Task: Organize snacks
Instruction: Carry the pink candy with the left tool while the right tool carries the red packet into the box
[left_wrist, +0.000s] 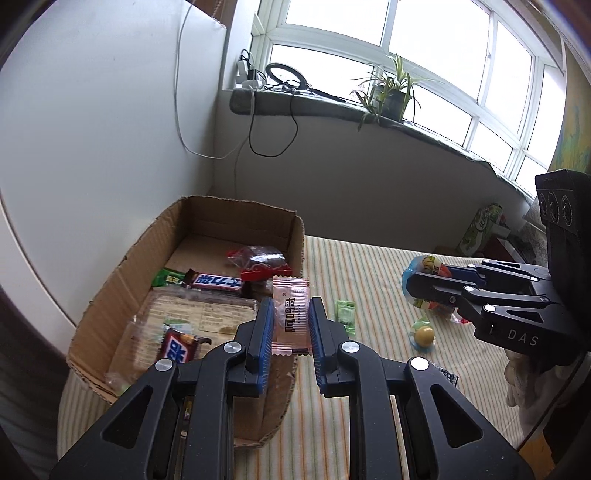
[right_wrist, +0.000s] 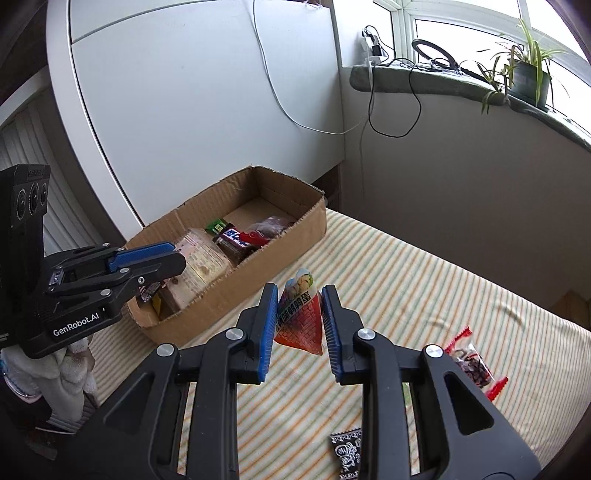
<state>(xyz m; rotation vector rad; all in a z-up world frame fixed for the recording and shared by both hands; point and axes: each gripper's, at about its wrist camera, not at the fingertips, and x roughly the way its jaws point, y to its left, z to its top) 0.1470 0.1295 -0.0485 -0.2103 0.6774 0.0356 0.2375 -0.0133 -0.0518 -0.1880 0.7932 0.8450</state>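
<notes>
The pink snack packet (left_wrist: 291, 315) is sitting pinched in the left claw (left_wrist: 291, 332) just over the cardboard box (left_wrist: 110, 295), seemingly awaiting release; the right claw (right_wrist: 300, 325) is gripping an egg pouch (right_wrist: 300, 317) beside it.

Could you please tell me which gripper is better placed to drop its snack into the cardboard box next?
Left. The left gripper holds the pink sachet right at the cardboard box rim, while the right gripper holds its red packet over the striped cloth.
</notes>
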